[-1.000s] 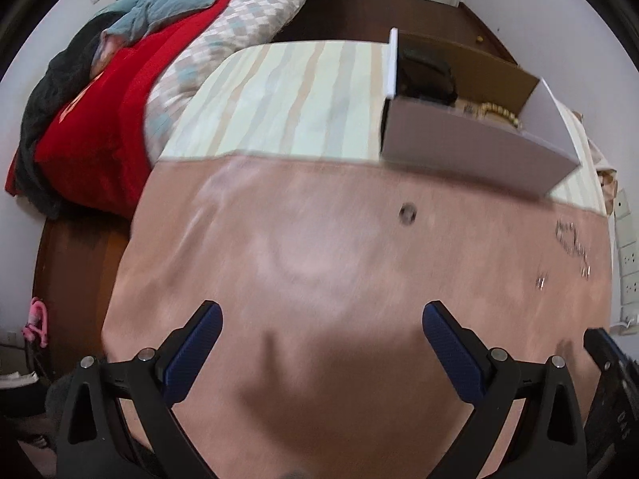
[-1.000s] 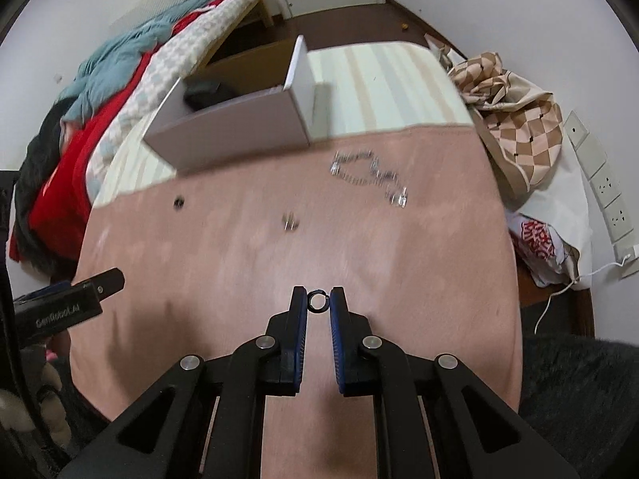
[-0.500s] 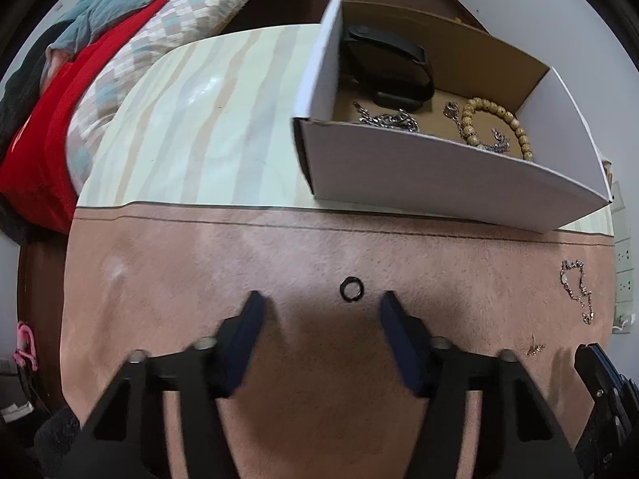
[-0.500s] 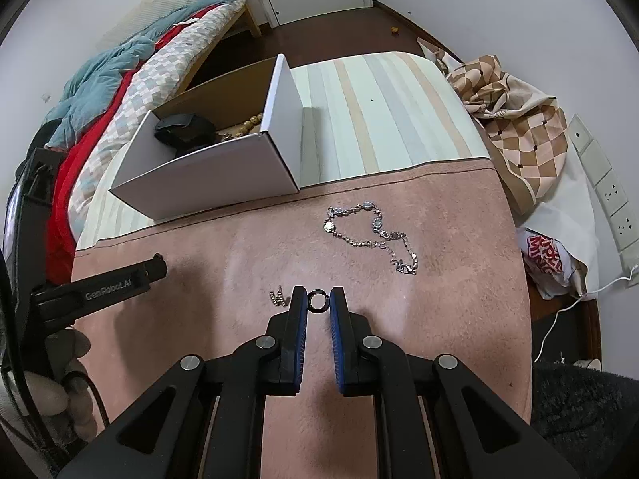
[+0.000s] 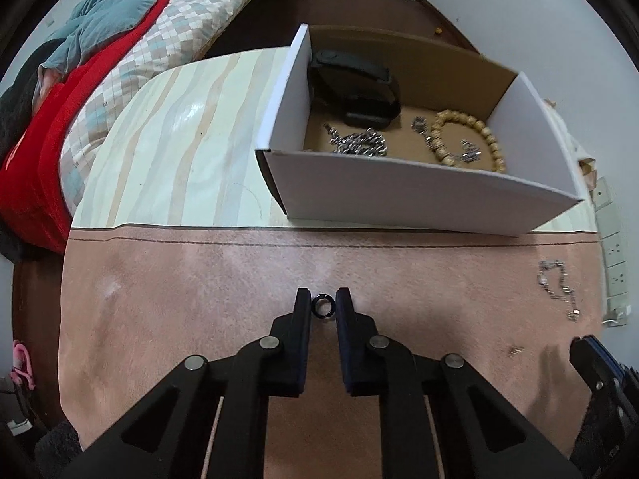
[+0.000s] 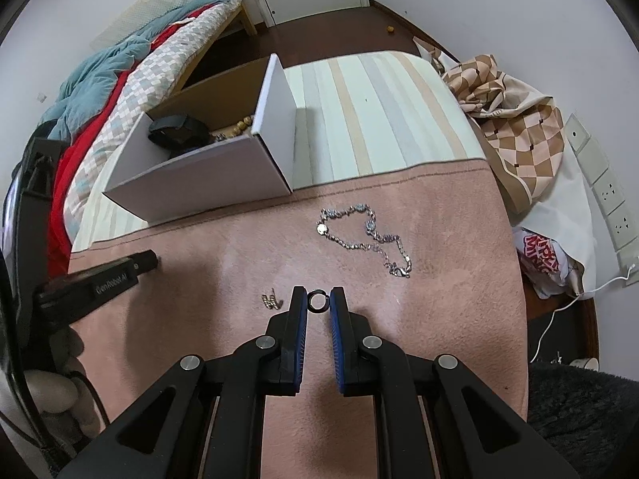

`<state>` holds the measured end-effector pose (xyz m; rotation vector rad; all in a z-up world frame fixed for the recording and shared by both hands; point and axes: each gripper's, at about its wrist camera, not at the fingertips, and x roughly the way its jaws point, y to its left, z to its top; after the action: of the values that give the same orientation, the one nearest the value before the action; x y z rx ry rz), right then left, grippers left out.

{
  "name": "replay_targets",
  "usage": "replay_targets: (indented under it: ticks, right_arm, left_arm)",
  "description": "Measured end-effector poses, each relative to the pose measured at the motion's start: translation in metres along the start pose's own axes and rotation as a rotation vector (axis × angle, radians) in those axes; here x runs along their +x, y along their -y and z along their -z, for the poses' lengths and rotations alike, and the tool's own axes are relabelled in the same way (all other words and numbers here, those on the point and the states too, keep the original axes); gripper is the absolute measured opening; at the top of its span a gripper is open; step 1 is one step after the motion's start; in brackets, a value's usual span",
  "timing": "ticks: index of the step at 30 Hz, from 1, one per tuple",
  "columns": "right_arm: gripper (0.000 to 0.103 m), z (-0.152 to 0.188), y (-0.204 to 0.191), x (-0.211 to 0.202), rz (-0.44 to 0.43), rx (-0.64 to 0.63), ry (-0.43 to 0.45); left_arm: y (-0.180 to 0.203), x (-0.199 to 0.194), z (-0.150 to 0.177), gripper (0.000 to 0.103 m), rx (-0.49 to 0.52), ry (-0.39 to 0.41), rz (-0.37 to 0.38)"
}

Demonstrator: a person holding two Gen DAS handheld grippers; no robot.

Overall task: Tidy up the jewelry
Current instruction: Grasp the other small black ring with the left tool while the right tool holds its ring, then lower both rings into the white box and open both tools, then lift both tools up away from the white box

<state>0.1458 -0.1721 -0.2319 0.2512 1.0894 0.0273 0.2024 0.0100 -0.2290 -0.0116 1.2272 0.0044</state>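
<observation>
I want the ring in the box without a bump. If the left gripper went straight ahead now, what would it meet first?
Probably the near wall of the white box; the left gripper holds the black ring low over the pink mat.

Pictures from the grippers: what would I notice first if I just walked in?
Probably each gripper pinching a small black ring: the left gripper holds one ring, the right gripper another ring, above the pink mat. Next, the silver chain on that mat, and the white box holding beads.

"GenRobot.AI" on left gripper (image 6: 145,261) body, partial red lettering on plastic bag (image 6: 545,257)
</observation>
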Motion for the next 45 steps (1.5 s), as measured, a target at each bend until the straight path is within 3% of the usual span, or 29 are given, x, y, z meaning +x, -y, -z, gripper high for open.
replay_targets:
  ticks: [7,13,17,24,25,26,27,28,33,35,38,43,45]
  right_arm:
    - [0.012,-0.034,-0.016,-0.031,-0.092,-0.009,0.057]
    - [0.012,-0.097,-0.043,-0.033,-0.17,-0.082,0.074]
    - [0.012,-0.132,-0.057,-0.008,-0.192,-0.105,0.008]
    - [0.015,-0.167,-0.055,0.032,-0.213,-0.076,-0.135]
    - [0.019,-0.168,-0.054,0.034,-0.211,-0.077,-0.14]
    - [0.022,-0.17,-0.053,0.033,-0.207,-0.074,-0.139]
    - [0.033,-0.171,-0.052,0.032,-0.209,-0.072,-0.138]
    - [0.041,-0.172,-0.051,0.031,-0.21,-0.07,-0.136]
    - [0.043,-0.173,-0.046,0.021,-0.189,-0.06,-0.112]
    - [0.045,-0.172,-0.044,0.016,-0.15,-0.07,-0.104]
    - [0.057,-0.166,-0.045,0.008,-0.073,-0.098,-0.077]
    - [0.09,-0.149,-0.045,0.003,0.042,-0.148,-0.064]
    - [0.091,-0.141,-0.047,0.001,0.089,-0.171,-0.063]
  left_arm:
    - [0.002,-0.055,-0.027,0.01,0.008,0.084,0.093]
    - [-0.009,-0.054,-0.082,0.01,-0.047,0.049,0.179]
    - [-0.013,-0.038,-0.108,0.01,-0.047,-0.007,0.197]
    - [-0.016,-0.033,-0.129,0.014,-0.072,-0.04,0.149]
    - [-0.016,-0.034,-0.131,0.02,-0.07,-0.036,0.139]
    - [-0.017,-0.036,-0.132,0.033,-0.067,-0.028,0.132]
    - [-0.017,-0.037,-0.132,0.044,-0.065,-0.02,0.12]
    - [-0.019,-0.038,-0.133,0.063,-0.065,-0.014,0.108]
    - [-0.025,-0.045,-0.13,0.071,-0.068,0.015,0.077]
    - [-0.027,-0.048,-0.126,0.095,-0.065,0.026,0.049]
    - [-0.028,-0.055,-0.114,0.1,-0.047,0.064,-0.006]
    - [-0.026,-0.06,-0.089,0.103,-0.027,0.099,-0.066]
    - [-0.026,-0.062,-0.08,0.103,-0.025,0.1,-0.077]
